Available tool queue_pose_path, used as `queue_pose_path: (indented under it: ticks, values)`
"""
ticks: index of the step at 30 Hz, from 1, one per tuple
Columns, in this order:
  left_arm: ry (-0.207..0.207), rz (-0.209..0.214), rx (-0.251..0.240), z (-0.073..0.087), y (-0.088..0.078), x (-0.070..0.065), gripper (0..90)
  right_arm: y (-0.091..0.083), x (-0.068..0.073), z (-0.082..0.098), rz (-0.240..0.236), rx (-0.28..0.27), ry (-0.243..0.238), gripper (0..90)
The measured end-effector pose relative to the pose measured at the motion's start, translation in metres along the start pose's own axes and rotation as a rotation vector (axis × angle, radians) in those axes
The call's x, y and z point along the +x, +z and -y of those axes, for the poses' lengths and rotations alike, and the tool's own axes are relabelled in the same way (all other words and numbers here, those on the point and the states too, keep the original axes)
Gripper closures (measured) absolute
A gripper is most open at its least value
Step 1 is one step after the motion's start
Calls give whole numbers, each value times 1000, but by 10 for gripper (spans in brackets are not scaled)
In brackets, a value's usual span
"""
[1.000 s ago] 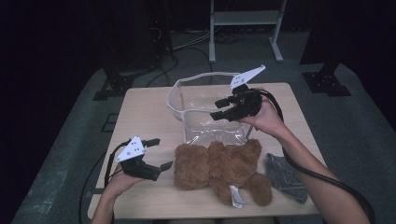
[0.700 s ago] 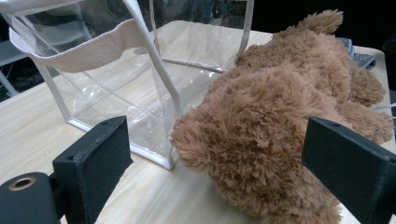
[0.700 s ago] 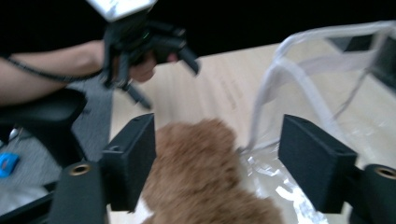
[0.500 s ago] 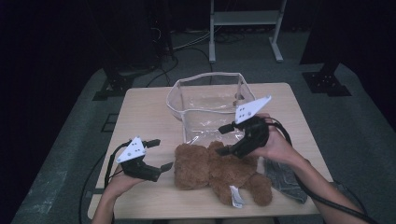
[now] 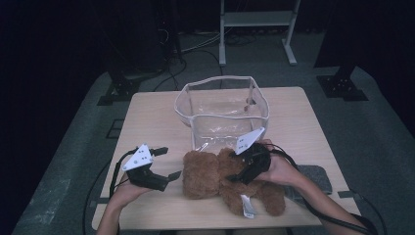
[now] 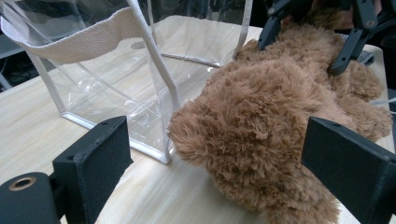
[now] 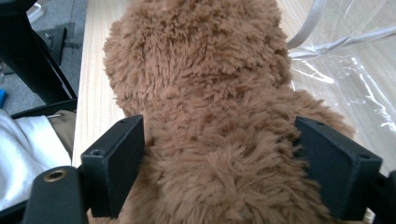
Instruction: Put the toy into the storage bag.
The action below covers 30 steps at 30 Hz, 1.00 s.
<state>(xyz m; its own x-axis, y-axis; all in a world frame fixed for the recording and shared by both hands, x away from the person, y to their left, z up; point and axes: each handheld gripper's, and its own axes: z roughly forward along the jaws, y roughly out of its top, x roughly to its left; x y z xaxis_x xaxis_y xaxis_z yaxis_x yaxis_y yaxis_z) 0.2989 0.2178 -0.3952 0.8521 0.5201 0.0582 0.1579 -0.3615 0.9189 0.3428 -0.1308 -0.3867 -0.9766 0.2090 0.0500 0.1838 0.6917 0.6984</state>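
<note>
I have the right gripper [image 5: 234, 177] down over the brown teddy bear [image 5: 230, 180], its jaws just opened wide and straddling the plush body without yet biting. The bear lies on the wooden table [image 5: 151, 122], at six o'clock from the clear bag [image 5: 222, 105] and touching its near wall. My left gripper [image 5: 163, 164] sits spread and empty at nine o'clock of the bear's head. What worries me: if I pinch only the fur, the bear may sag or slip free on the lift. The bag is soft too, so a dangling limb catching its rim could fold or tip it.
</note>
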Motion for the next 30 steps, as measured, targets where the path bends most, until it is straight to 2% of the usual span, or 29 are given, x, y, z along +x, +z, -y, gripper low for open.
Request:
queue_pose_path:
  ticks: [8, 9, 12, 17, 19, 28, 30]
  values:
    - [6, 0, 12, 0, 2, -1, 71, 9, -1, 9, 37, -10, 0, 132]
    - [3, -1, 12, 1, 2, -1, 71, 11, 0, 12, 55, -16, -4, 131]
    - [0, -2, 14, 1, 1, 0, 71, 12, -1, 15, 63, -35, 5, 131]
    - [-1, 1, 13, 2, 2, 0, 71, 13, 1, 17, 73, -39, -16, 118]
    - [2, -2, 15, 2, 1, 0, 71, 15, 4, 18, 84, -26, -45, 109]
    - [8, 2, 20, 3, 3, -2, 71, 20, 6, 20, 101, 27, -70, 253]
    - [2, 0, 17, 3, 3, -1, 71, 20, 6, 21, 95, 30, -59, 296]
